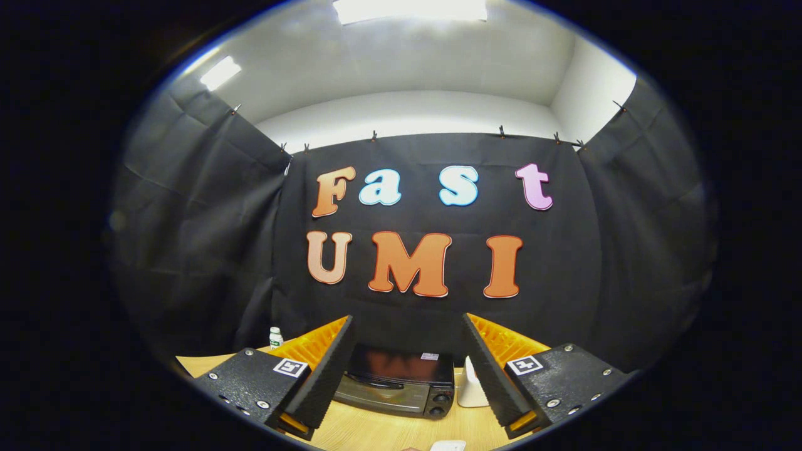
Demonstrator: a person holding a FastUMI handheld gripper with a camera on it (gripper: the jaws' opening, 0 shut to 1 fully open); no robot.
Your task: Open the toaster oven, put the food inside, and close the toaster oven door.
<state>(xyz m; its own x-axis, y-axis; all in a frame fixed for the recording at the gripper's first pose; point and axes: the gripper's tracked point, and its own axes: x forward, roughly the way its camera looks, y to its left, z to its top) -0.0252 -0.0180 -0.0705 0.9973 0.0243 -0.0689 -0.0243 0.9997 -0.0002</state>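
Toaster oven (pixel 396 382), beyond the parted fingers: glossy dark top that throws back reflections; front door looks like brushed metal with a dull sheen; knobs look like plastic. Desk (pixel 376 432): light wood-grain surface, smooth, low sheen. Gripper (pixel 407 369): finger faces ribbed and matt, holding nothing; mounting plates rough-textured with bright metal screws. Small bottle (pixel 276 337) by the desk's far left edge: looks like plastic. Booth wall (pixel 207 250): matt cloth, creased.
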